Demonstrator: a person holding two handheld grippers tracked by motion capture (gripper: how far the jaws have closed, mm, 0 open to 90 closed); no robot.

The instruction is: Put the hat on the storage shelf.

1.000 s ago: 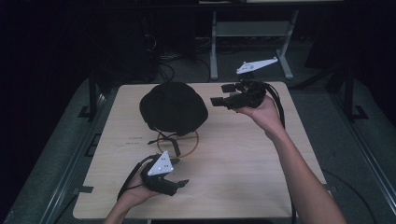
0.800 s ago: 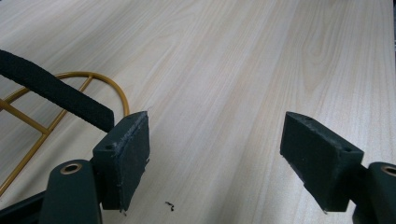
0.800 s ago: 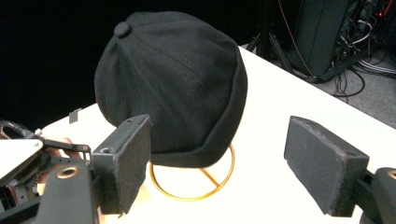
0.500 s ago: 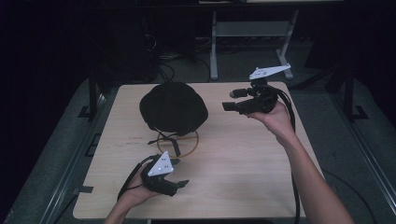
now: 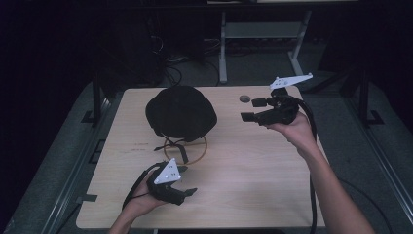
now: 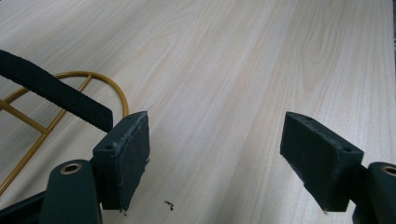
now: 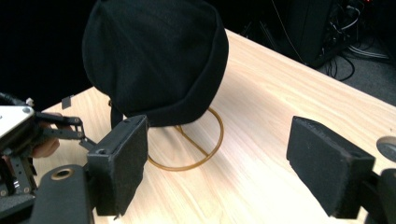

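Your work in hand looks to be the black cap (image 5: 180,113), which sits draped over a gold wire stand (image 5: 187,152) at the far left-centre of the table (image 5: 253,170); a black strap (image 5: 181,150) hangs from its rim down over the stand's ring. Your right gripper (image 5: 249,110) hovers above the far right of the table, jaws apart and empty, aimed at the cap but well apart from it; your left gripper (image 5: 187,184) lies low near the front edge, jaws likewise apart and holding nothing, just this side of the ring.

To take the cap well, bring the right gripper in level toward the rim rather than the crown; the cloth is soft and will likely bunch, so close on the thick folded edge where the pads (image 7: 122,158) can bite. Keep the left gripper ready to steady the stand; it is light wire and will probably tip or slide if the cap drags on it; pinch the ring's near arc (image 6: 109,88), not the strap end (image 6: 56,91), which would only pull loose cloth.

Little stands in your way; a small round grommet (image 5: 244,98) is set in the table near the far edge, below your right hand's path and harmless; mind the cable (image 5: 309,122) trailing from the right gripper, so that it does not sweep the cap as you reach across.
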